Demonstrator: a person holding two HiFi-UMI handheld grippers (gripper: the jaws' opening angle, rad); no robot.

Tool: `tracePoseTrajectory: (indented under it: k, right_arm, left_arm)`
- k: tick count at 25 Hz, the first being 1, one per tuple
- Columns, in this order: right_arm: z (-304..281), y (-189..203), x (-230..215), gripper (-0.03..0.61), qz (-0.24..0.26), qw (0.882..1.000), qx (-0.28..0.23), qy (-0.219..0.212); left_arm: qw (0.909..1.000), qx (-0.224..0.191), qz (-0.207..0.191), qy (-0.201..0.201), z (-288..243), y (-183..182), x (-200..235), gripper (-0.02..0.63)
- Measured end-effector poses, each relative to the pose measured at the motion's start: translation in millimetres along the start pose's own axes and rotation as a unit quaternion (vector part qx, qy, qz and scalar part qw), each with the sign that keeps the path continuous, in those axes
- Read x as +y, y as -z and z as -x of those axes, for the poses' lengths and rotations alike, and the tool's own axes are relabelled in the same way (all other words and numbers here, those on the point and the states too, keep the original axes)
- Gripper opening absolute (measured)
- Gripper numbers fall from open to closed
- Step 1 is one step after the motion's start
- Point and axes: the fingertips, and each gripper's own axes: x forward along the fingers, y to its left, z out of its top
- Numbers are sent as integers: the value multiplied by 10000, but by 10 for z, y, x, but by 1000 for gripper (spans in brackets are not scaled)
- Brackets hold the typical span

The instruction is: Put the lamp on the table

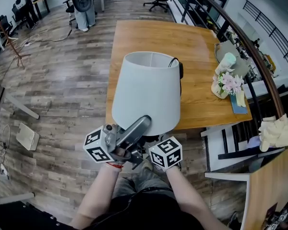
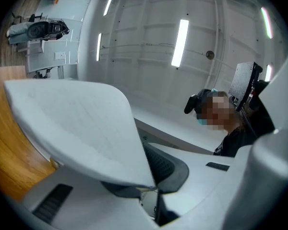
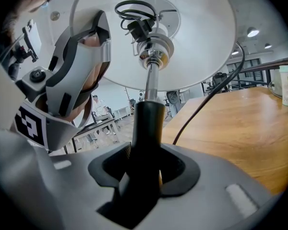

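Observation:
A lamp with a white shade (image 1: 146,92) hangs over the near edge of the wooden table (image 1: 201,42), held by both grippers. My left gripper (image 1: 141,123) reaches up to the shade's lower rim. In the left gripper view the shade's edge (image 2: 77,128) is pinched between the jaws of the left gripper (image 2: 151,186). My right gripper (image 3: 141,176) is shut on the lamp's black stem (image 3: 146,143) under the shade (image 3: 192,42). In the head view only the marker cube (image 1: 165,152) of the right gripper shows. The black cord (image 3: 206,104) trails toward the table (image 3: 249,133).
A vase of pink flowers (image 1: 228,83) and a blue book (image 1: 239,104) sit at the table's right edge. A dark railing (image 1: 259,61) runs along the right. A shelf with a pale cloth (image 1: 277,131) stands near right. Office chairs and people are far back.

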Motion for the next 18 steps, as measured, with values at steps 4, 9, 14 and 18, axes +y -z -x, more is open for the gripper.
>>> tracePoseTrajectory:
  k: [4, 9, 14, 18]
  right_arm:
    - [18, -69, -210, 176, 44, 10000, -2, -12]
    - [72, -29, -403, 176, 33, 10000, 16, -31]
    - [86, 38, -549, 176, -56, 10000, 50, -53]
    - [40, 12, -683, 176, -137, 9999, 27, -25]
  left_arm:
    - [10000, -59, -19, -24, -145, 20, 160, 15]
    - [10000, -40, -12, -78, -250, 156, 296, 14]
    - [9998, -30, 72, -160, -298, 243, 461, 14]
    - [9998, 28, 117, -172, -360, 235, 618, 14]
